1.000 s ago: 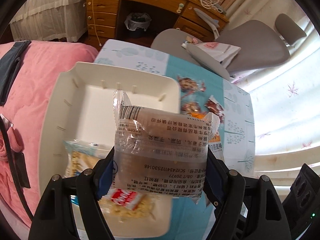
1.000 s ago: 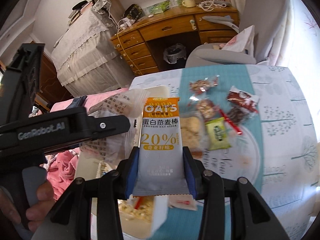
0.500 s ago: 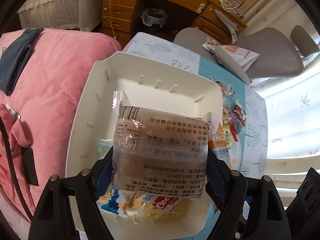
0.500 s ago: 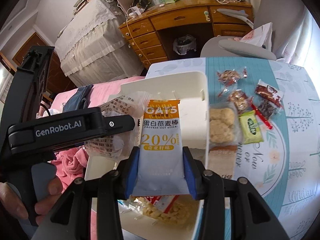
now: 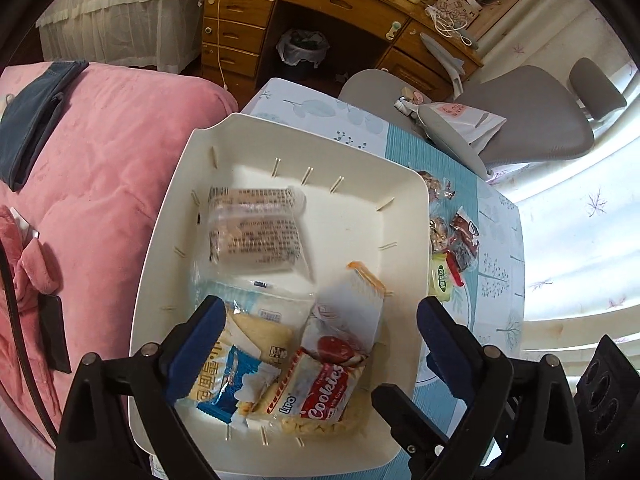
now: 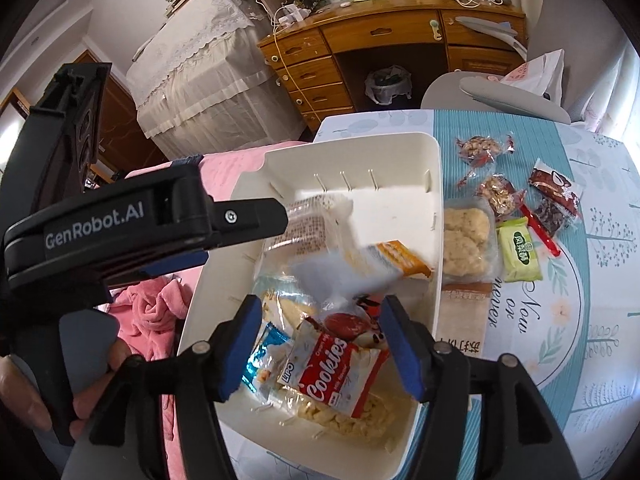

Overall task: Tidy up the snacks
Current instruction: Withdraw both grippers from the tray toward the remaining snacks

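Note:
A white bin [image 5: 418, 216] sits on the table's left side, beside a pink blanket. A clear packet with printed text [image 5: 256, 228] lies free in it. A grey and orange oat bar [image 5: 354, 304], blurred in the right wrist view [image 6: 360, 264], rests loose on the other snacks. Below them lie a red cookies packet [image 5: 320, 394] and a blue packet [image 5: 224, 380]. My left gripper [image 5: 320, 312] hovers over the bin with its jaws opening, nothing pressed between them. My right gripper [image 6: 322, 312] hangs above the cookies packet [image 6: 332, 368], jaws opening and apart from the bar.
Loose snacks lie on the tablecloth right of the bin [image 6: 438, 184]: a pale crumbly cake pack [image 6: 466, 240], a green packet [image 6: 520, 254], nut packs [image 6: 480, 146] and dark red packs [image 6: 554, 196]. A grey chair [image 5: 520, 120] and wooden desk [image 5: 320, 4] stand beyond. A hand [image 6: 24, 392] holds the left gripper.
Both grippers let go: the clear packet dropped from the left one into the bin, and the oat bar fell from the right one onto the snacks. Both had moved over the bin.

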`<state>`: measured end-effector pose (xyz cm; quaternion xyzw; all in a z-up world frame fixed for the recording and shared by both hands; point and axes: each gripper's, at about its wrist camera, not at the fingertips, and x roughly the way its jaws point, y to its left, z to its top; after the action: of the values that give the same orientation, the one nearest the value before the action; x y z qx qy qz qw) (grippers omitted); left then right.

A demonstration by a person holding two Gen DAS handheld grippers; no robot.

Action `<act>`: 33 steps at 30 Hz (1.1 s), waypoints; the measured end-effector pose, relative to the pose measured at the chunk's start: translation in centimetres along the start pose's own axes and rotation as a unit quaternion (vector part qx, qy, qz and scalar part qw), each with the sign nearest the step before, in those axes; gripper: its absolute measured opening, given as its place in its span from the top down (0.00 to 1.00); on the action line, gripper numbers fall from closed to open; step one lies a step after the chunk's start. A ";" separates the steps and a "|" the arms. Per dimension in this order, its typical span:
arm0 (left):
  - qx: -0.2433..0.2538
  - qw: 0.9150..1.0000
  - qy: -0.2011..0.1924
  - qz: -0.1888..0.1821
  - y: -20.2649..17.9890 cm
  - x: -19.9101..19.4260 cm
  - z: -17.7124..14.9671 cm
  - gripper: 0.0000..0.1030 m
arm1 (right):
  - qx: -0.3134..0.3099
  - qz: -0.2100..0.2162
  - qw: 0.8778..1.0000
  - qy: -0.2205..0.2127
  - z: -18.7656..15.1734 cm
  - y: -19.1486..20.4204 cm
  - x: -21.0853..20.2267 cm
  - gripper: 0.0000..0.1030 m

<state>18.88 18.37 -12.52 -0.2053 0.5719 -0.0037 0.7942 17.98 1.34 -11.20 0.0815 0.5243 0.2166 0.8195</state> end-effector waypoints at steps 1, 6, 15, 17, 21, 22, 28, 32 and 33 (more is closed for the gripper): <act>0.000 1.000 -0.001 0.002 -0.2 0.0 -0.2 0.07 | -0.001 0.001 1.000 0.001 -0.1 -0.1 0.0 0.39; -0.004 1.000 -0.005 0.004 -1.3 -0.1 -1.4 0.07 | -0.002 0.009 1.000 0.005 -0.8 -1.3 -0.8 0.38; -0.014 0.999 -0.025 0.021 -5.4 -1.0 -4.6 0.07 | -0.012 0.029 0.999 0.013 -2.4 -4.7 -3.2 0.38; -0.025 0.999 -0.032 0.025 -6.3 -1.2 -5.6 0.07 | -0.021 0.032 0.999 0.020 -2.5 -5.5 -3.7 0.38; -0.044 0.998 -0.040 0.035 -8.7 -1.6 -7.7 0.07 | -0.039 0.039 0.998 0.029 -2.8 -7.4 -5.0 0.37; -0.048 0.997 -0.043 0.037 -9.2 -1.7 -8.1 0.07 | -0.046 0.039 0.998 0.033 -2.8 -8.0 -5.4 0.37; -0.085 0.994 -0.059 0.045 -12.5 -2.1 -10.9 0.07 | -0.087 0.045 0.994 0.042 -2.7 -10.7 -7.6 0.34; -0.100 0.991 -0.072 0.046 -14.2 -2.0 -12.5 0.07 | -0.106 0.045 0.992 0.042 -2.5 -12.6 -8.8 0.31; -0.103 0.991 -0.074 0.047 -14.4 -1.9 -12.8 0.07 | -0.111 0.043 0.992 0.042 -2.3 -13.1 -9.0 0.31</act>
<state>9.84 1.47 -9.34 -0.2586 0.5180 0.1080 0.8081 16.24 -14.53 -9.53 0.0036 0.5268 0.3115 0.7909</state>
